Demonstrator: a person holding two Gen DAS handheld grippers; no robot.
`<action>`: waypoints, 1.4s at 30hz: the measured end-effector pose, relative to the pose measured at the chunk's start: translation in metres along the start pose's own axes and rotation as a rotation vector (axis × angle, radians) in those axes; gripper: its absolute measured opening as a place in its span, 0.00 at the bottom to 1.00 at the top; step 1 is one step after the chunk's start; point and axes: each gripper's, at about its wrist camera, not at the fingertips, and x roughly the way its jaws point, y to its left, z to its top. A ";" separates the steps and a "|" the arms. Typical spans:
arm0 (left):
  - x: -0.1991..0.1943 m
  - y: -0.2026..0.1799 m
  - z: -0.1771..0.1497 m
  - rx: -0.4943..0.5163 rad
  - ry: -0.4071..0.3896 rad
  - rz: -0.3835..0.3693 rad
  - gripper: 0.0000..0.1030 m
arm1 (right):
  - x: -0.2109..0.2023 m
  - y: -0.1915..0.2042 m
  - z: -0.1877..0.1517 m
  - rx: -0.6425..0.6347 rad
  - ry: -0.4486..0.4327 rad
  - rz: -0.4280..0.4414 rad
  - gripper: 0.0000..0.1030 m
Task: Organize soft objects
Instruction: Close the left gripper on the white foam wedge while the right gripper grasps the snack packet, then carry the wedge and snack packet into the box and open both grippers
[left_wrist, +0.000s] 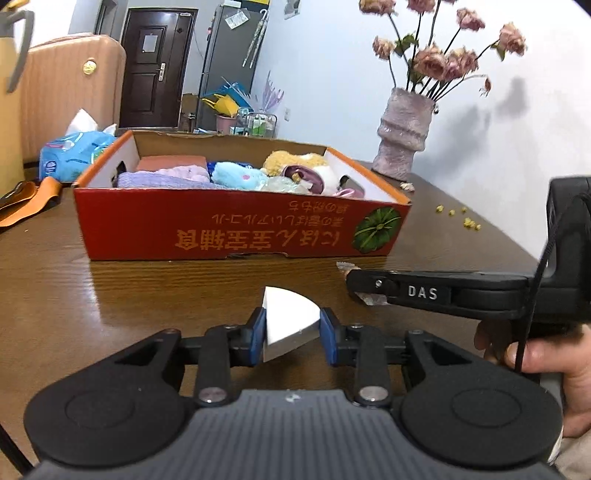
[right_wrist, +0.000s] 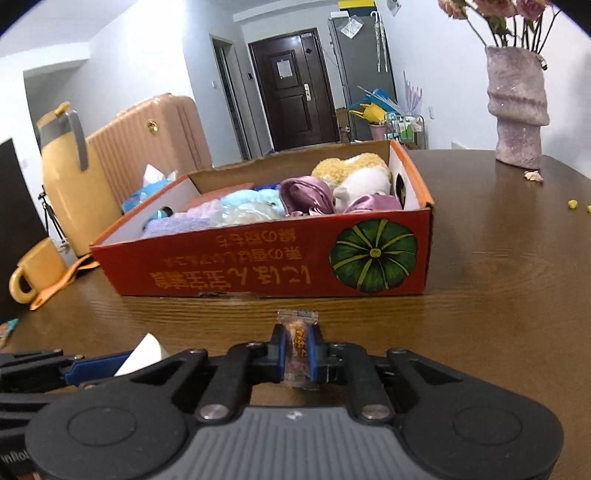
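A red cardboard box (left_wrist: 236, 230) stands on the wooden table, filled with several soft things: purple cloths, a blue plush, a yellow plush (left_wrist: 291, 160). It also shows in the right wrist view (right_wrist: 258, 262). My left gripper (left_wrist: 293, 330) is shut on a white wedge-shaped sponge (left_wrist: 288, 323), held just above the table in front of the box. My right gripper (right_wrist: 298, 349) is shut on a small clear-wrapped packet (right_wrist: 298, 341), also in front of the box. The right gripper (left_wrist: 369, 286) lies to the right of the left one.
A pink vase (left_wrist: 402, 133) with dried flowers stands at the back right, with yellow crumbs (left_wrist: 458, 216) near it. A tissue pack (left_wrist: 74, 153), a yellow jug (right_wrist: 74, 177), a yellow mug (right_wrist: 35, 271) and an orange strap (left_wrist: 33, 197) lie left of the box.
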 end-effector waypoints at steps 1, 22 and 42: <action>-0.009 -0.001 -0.002 -0.008 -0.003 0.001 0.30 | -0.011 0.003 -0.003 -0.007 -0.015 0.006 0.11; -0.137 -0.062 -0.021 0.037 -0.149 0.015 0.31 | -0.194 0.021 -0.052 0.005 -0.225 0.105 0.11; 0.007 -0.027 0.115 0.077 -0.145 -0.005 0.32 | -0.071 -0.022 0.064 0.002 -0.201 0.092 0.11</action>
